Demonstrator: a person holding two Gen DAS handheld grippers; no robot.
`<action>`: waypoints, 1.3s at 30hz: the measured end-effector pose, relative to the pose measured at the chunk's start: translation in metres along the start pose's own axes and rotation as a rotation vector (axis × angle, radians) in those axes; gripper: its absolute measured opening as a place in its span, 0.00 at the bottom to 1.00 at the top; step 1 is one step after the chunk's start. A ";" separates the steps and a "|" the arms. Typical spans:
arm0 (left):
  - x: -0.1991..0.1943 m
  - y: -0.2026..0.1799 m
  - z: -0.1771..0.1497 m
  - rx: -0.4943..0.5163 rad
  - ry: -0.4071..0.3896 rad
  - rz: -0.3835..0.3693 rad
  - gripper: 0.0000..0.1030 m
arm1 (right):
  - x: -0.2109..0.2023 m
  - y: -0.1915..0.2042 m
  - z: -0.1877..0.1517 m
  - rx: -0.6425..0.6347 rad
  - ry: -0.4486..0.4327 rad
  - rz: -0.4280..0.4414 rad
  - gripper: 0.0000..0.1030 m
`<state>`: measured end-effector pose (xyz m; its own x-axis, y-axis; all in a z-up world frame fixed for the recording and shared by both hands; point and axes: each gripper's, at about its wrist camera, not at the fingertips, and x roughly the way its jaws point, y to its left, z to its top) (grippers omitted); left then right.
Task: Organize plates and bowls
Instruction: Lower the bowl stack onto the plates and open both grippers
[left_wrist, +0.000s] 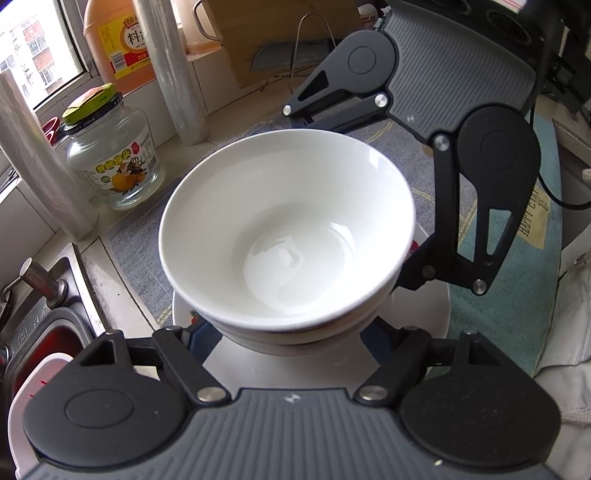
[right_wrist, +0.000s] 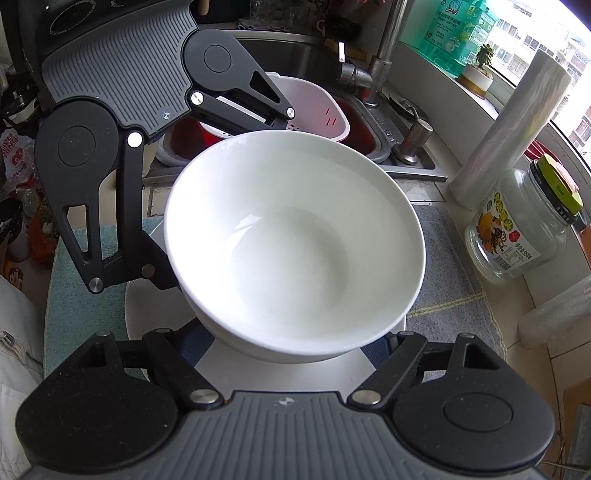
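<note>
Both grippers, left (left_wrist: 291, 334) and right (right_wrist: 288, 341), clamp the stacked white bowls (left_wrist: 286, 229) from opposite sides over a plate (left_wrist: 258, 369).

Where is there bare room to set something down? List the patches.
Free: grey mat between glass jar and bowl stack; teal mat beyond the plate, opposite the jar. Crowded: window ledge with jar, film rolls, bottle; the sink holds a basin.

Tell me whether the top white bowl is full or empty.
Empty. The top white bowl sits upright, and both wrist views show its bare, glossy white inside down to the bottom, with only reflections in it.
</note>
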<state>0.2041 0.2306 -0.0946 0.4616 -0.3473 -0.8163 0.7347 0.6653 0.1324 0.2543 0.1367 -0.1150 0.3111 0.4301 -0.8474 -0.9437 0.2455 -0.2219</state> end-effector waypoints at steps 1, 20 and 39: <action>0.000 0.001 0.000 -0.005 -0.001 -0.002 0.78 | 0.000 0.000 0.000 0.003 -0.001 -0.003 0.84; -0.020 -0.006 -0.020 -0.244 -0.089 0.153 0.97 | -0.017 0.010 -0.024 0.173 -0.011 -0.079 1.00; -0.083 -0.107 -0.014 -0.823 -0.009 0.491 0.97 | -0.093 0.076 -0.078 0.887 0.014 -0.424 1.00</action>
<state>0.0798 0.1972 -0.0485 0.6315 0.0911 -0.7700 -0.1199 0.9926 0.0191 0.1442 0.0472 -0.0907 0.5975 0.1467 -0.7883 -0.3255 0.9429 -0.0712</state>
